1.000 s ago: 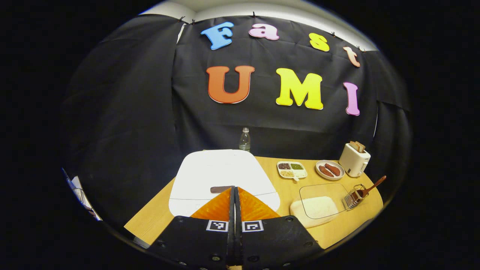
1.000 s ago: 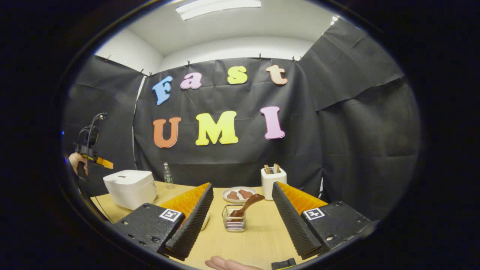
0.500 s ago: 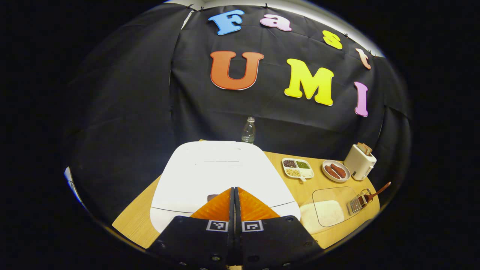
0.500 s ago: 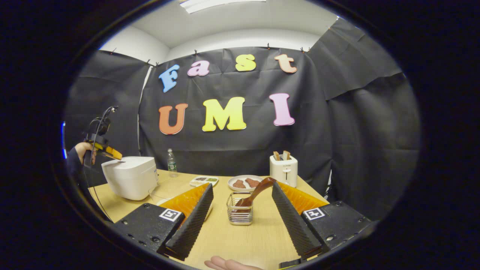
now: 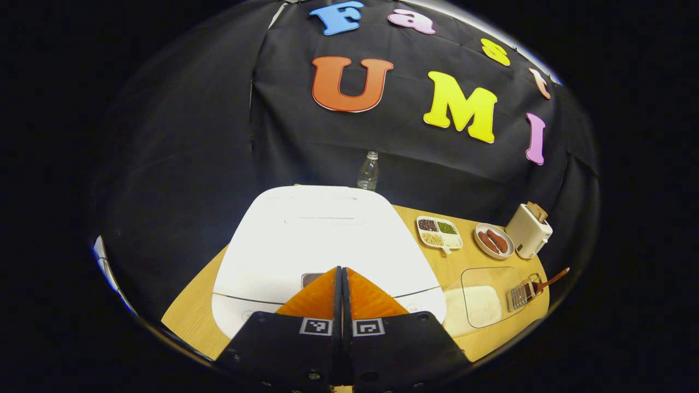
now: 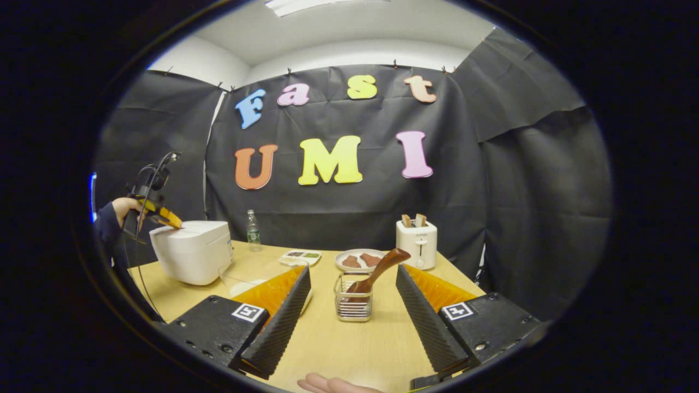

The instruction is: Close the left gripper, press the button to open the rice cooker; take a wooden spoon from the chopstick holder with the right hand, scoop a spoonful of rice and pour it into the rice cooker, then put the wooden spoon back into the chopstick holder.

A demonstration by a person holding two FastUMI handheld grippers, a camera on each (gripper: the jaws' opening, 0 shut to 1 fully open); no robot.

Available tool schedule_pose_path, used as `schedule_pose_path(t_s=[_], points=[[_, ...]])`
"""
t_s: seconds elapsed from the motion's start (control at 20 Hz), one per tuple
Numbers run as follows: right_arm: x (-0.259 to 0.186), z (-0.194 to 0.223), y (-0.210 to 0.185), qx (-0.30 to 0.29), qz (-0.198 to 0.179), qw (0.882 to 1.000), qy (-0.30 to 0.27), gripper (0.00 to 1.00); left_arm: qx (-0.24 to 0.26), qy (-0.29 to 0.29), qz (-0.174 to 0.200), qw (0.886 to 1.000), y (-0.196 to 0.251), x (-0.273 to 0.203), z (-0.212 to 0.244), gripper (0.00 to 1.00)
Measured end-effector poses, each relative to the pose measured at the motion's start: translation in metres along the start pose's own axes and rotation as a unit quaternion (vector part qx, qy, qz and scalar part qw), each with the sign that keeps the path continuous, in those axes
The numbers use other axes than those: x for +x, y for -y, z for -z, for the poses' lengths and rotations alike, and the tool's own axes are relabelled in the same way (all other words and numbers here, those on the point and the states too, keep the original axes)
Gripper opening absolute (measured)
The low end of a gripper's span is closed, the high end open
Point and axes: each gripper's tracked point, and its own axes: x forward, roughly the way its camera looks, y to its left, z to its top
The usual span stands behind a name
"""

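Note:
The white rice cooker (image 5: 322,240) stands at the table's left with its lid down. My left gripper (image 5: 342,269) is shut, its joined tips right over the small dark button (image 5: 309,278) on the lid's front; contact cannot be told. In the right gripper view that left gripper (image 6: 164,217) hangs at the rice cooker (image 6: 192,250) top, held by a hand. My right gripper (image 6: 352,278) is open, level with the wire chopstick holder (image 6: 353,302) ahead, from which the wooden spoon (image 6: 382,266) leans right. A clear-lidded rice container (image 5: 474,302) lies right of the cooker.
A water bottle (image 5: 368,171) stands behind the cooker. A divided dish of beans (image 5: 438,232), a plate of sausages (image 5: 493,240) and a white toaster (image 5: 528,230) line the back right. Fingertips (image 6: 333,384) show at the near table edge.
My shut left gripper has come down and forward onto the cooker's lid front. My right gripper has eased closer to the chopstick holder, still open.

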Motion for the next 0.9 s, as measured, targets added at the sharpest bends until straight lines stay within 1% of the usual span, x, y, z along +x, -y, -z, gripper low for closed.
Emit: schedule_pose_path(t_s=[0.1, 0.25, 0.3, 0.35, 0.4, 0.45, 0.55, 0.6, 0.65, 0.7, 0.75, 0.8, 0.85, 0.9], points=[[-0.003, -0.001, 0.006, -0.002, 0.01, 1.0, 0.001, 0.99, 0.002, 0.034, -0.003, 0.999, 0.002, -0.01, -0.018, 0.0], [-0.005, 0.001, 0.006, -0.002, 0.014, 1.0, -0.002, 1.0, 0.027, 0.09, -0.013, 0.995, 0.003, -0.03, -0.048, 0.0], [-0.006, 0.001, 0.007, -0.001, 0.016, 1.0, -0.003, 1.0, 0.039, 0.106, -0.017, 0.993, 0.002, -0.036, -0.056, 0.01], [-0.006, 0.001, 0.007, -0.001, 0.017, 1.0, -0.003, 1.0, 0.044, 0.108, -0.023, 0.993, 0.002, -0.04, -0.058, 0.0], [-0.007, 0.001, 0.006, 0.0, 0.017, 1.0, -0.003, 1.0, 0.048, 0.109, -0.021, 0.993, 0.005, -0.048, -0.057, 0.09], [-0.009, 0.003, 0.006, -0.001, 0.018, 1.0, -0.005, 1.0, 0.052, 0.113, -0.014, 0.992, 0.01, -0.055, -0.057, 0.14], [-0.01, 0.003, 0.008, -0.004, 0.022, 1.0, -0.006, 1.0, 0.054, 0.123, -0.012, 0.991, 0.013, -0.064, -0.057, 0.14], [-0.01, 0.001, 0.01, -0.005, 0.025, 1.0, -0.004, 1.0, 0.054, 0.131, -0.014, 0.99, 0.015, -0.073, -0.058, 0.26], [-0.01, 0.001, 0.011, -0.004, 0.028, 1.0, -0.003, 1.0, 0.051, 0.141, -0.016, 0.989, 0.015, -0.082, -0.059, 0.27], [-0.008, 0.002, 0.012, -0.004, 0.029, 1.0, -0.004, 1.0, 0.045, 0.15, -0.013, 0.988, 0.017, -0.089, -0.058, 0.49], [-0.007, 0.004, 0.012, -0.002, 0.03, 1.0, -0.005, 1.0, 0.037, 0.155, -0.004, 0.987, 0.022, -0.098, -0.055, 0.56], [-0.004, 0.005, 0.012, 0.0, 0.031, 0.999, -0.007, 1.0, 0.029, 0.163, 0.005, 0.986, 0.027, -0.107, -0.051, 0.67], [-0.001, 0.008, 0.014, 0.003, 0.033, 0.999, -0.011, 1.0, 0.025, 0.171, 0.01, 0.985, 0.03, -0.115, -0.048, 0.67], [0.003, 0.01, 0.014, 0.005, 0.033, 0.999, -0.014, 1.0, 0.024, 0.177, 0.01, 0.984, 0.031, -0.123, -0.043, 0.82]])
